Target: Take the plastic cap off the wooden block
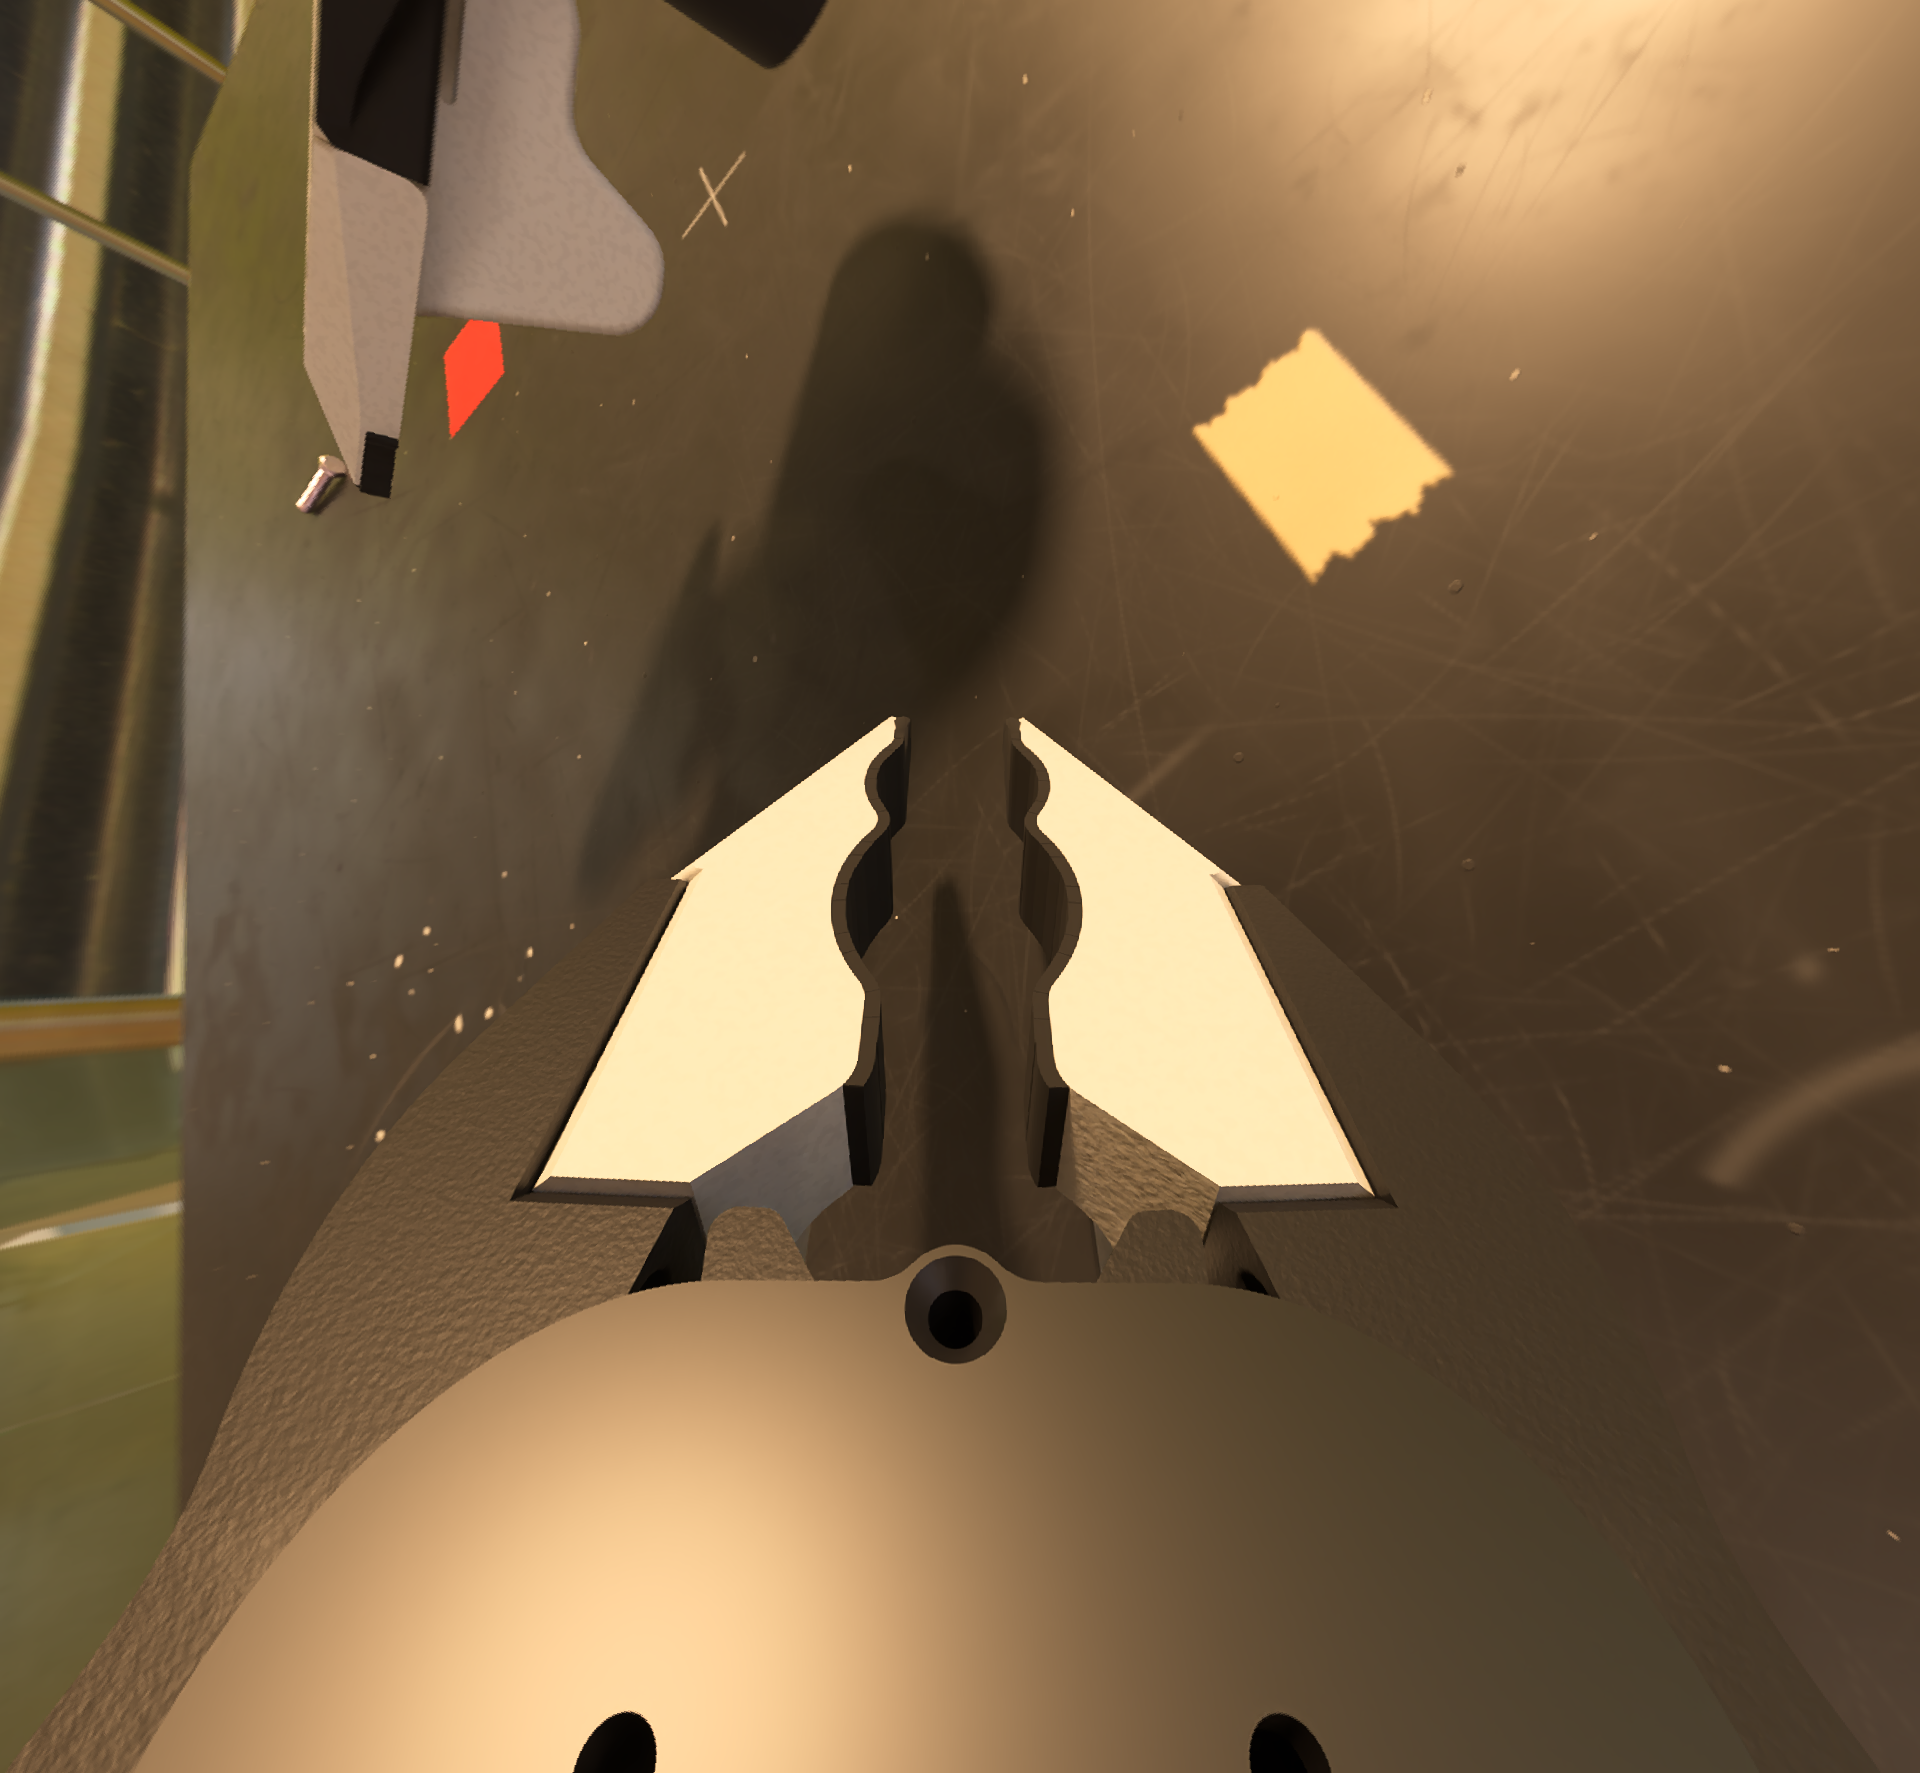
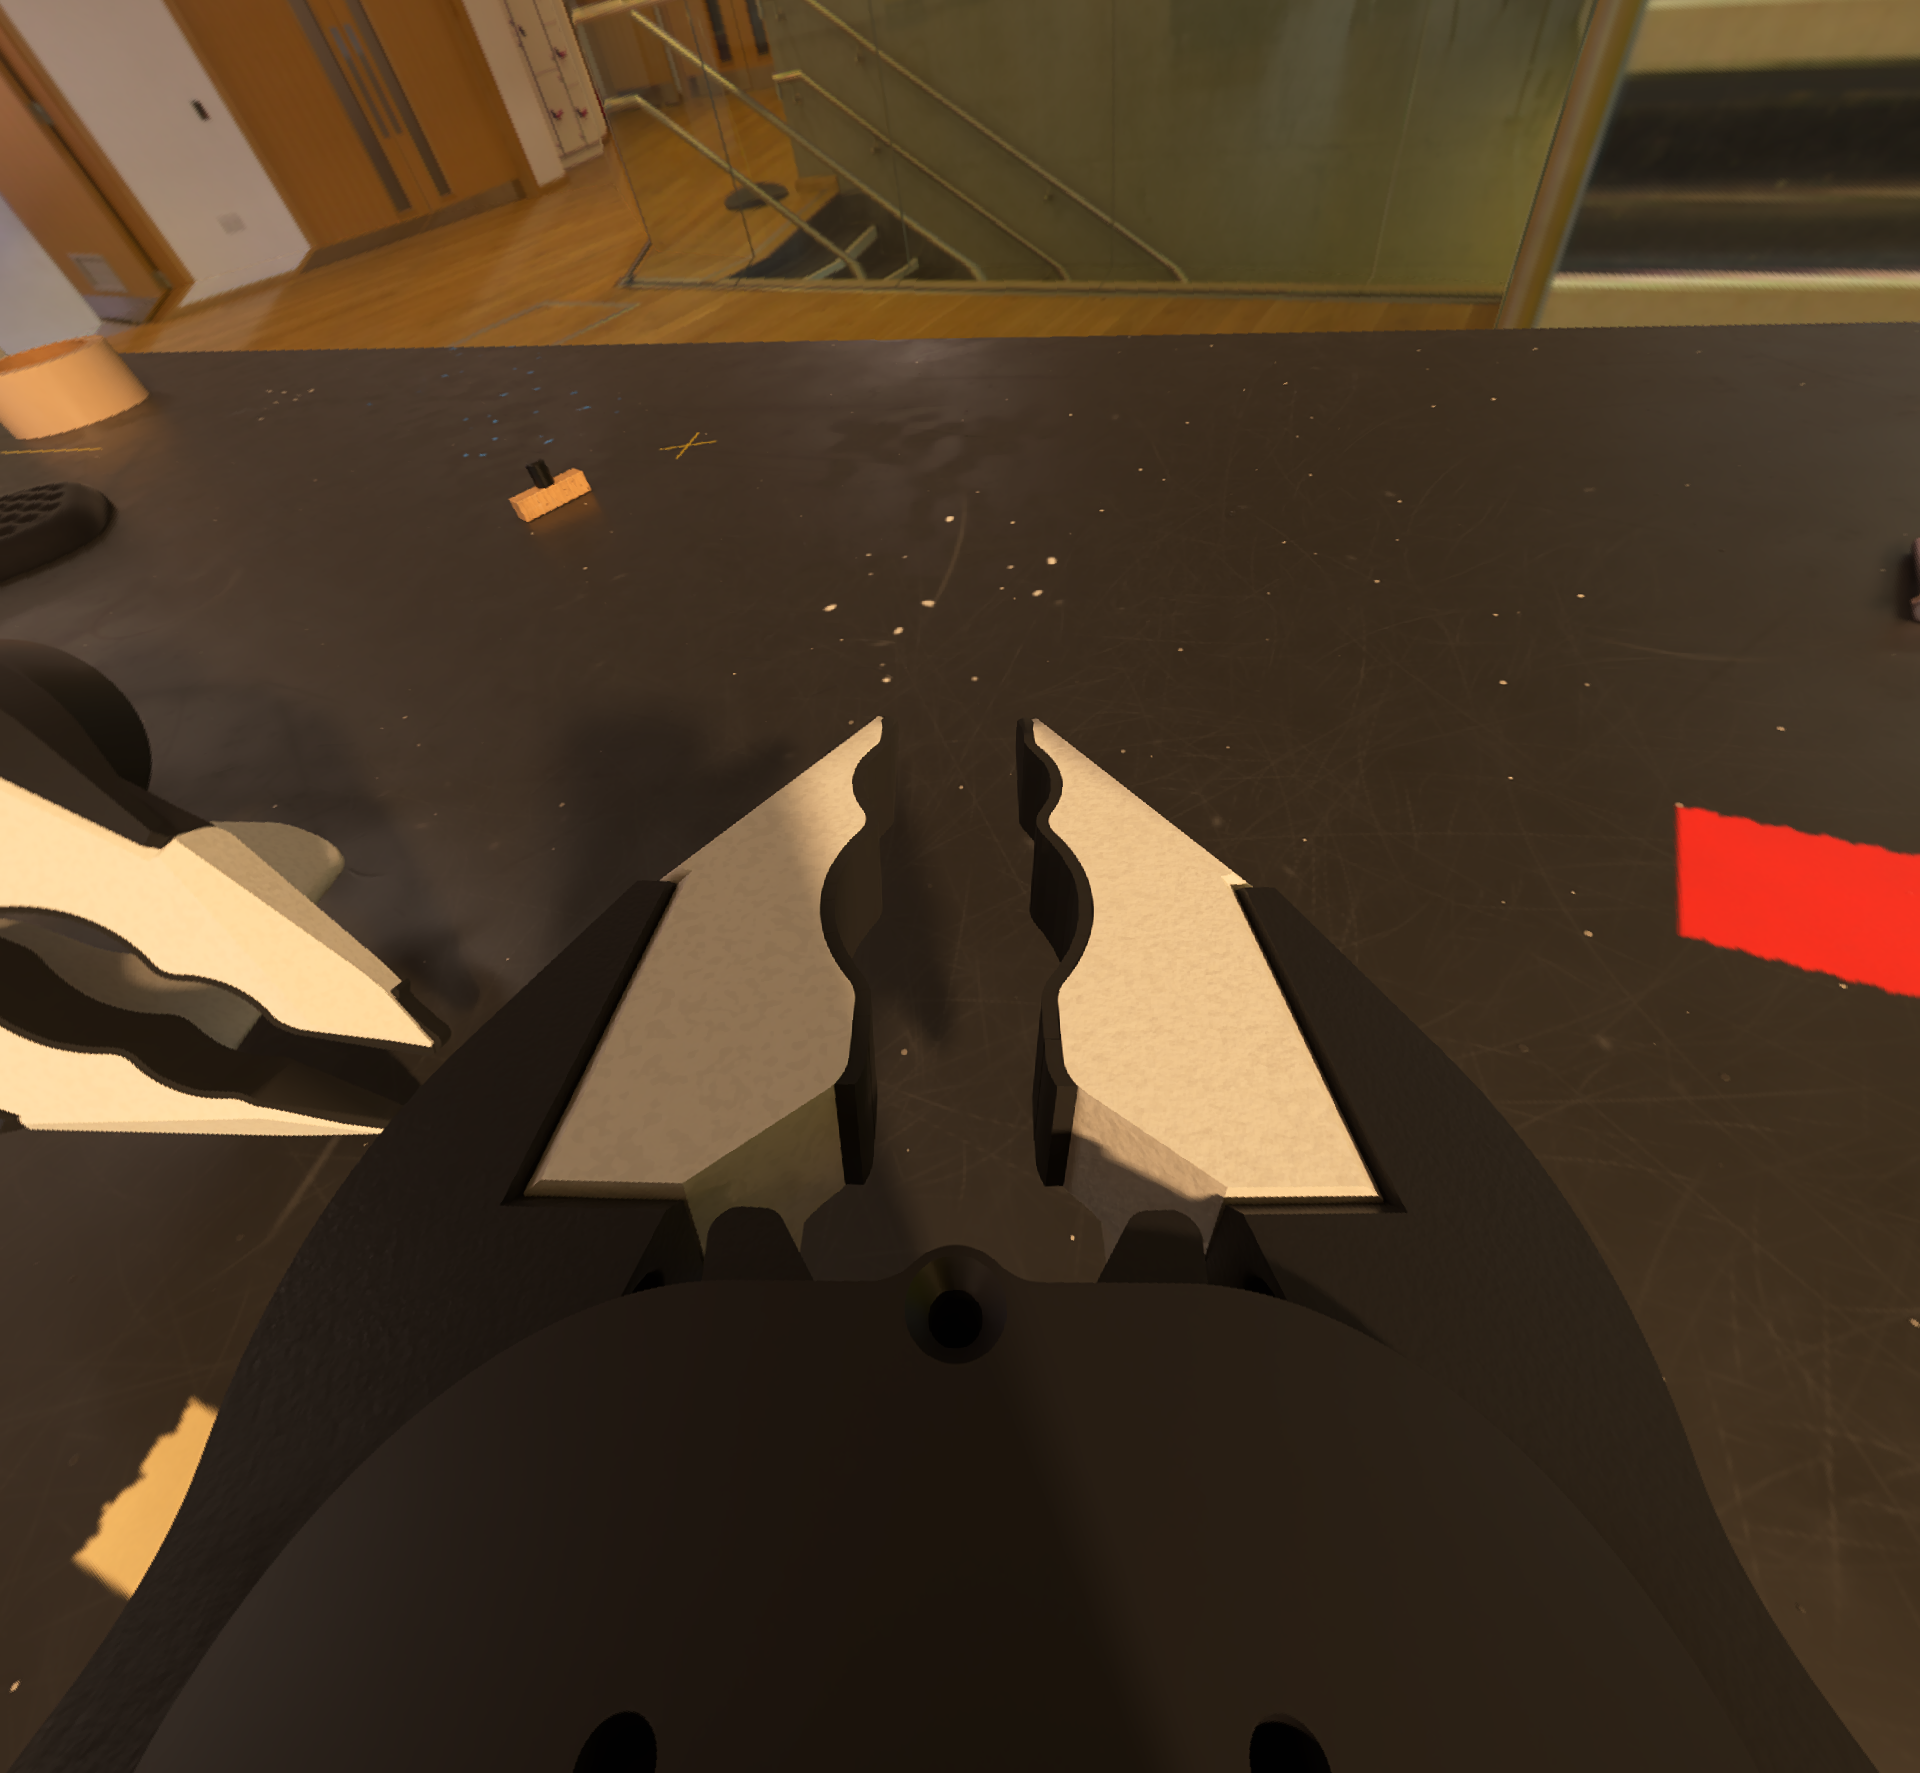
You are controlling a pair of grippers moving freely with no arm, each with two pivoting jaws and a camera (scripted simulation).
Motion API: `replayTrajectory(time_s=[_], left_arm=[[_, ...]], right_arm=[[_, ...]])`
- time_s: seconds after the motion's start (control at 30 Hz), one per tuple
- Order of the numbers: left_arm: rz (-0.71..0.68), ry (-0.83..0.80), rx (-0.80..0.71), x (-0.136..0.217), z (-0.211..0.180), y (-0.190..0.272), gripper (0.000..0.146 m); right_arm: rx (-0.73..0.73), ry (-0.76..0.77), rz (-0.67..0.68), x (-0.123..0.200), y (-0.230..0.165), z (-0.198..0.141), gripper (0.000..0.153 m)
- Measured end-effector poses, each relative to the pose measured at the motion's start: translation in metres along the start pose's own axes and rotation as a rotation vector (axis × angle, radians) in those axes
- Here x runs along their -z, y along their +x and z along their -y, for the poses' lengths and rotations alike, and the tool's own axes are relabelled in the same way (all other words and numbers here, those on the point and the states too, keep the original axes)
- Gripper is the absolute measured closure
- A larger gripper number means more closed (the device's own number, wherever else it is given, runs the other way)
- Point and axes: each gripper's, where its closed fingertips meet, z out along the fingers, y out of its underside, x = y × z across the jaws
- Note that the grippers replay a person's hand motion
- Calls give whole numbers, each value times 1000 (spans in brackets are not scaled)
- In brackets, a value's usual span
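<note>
A small wooden block (image 2: 551, 494) lies far ahead and to the left on the dark table in the right wrist view. A short black plastic cap (image 2: 538, 473) stands upright on it. My right gripper (image 2: 953, 726) is open and empty, well short of the block. My left gripper (image 1: 958, 726) is open and empty above bare table. It also shows in the right wrist view (image 2: 405, 1084), close on the left, jaws apart. The block is not in the left wrist view. One finger (image 1: 364, 352) of the right gripper shows there at the top left.
A tape roll (image 2: 68, 388) and a dark perforated object (image 2: 47, 518) sit at the far left. A red patch (image 2: 1797, 897) and a yellow patch (image 1: 1320, 456) mark the table. A small metal pin (image 1: 320, 484) lies near the table edge (image 1: 192, 580). A grey object (image 2: 1910, 580) sits at the right border.
</note>
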Motion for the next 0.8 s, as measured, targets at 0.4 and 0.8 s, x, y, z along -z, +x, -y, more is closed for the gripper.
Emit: replayTrajectory(time_s=[0.4,0.8], left_arm=[[300,4,776,130,-82,-140,122],[261,-530,1867,158,-294,-148,107]], right_arm=[[-10,6,43,-2,-4,2,131],[-53,19,96,0,-8,3,131]])
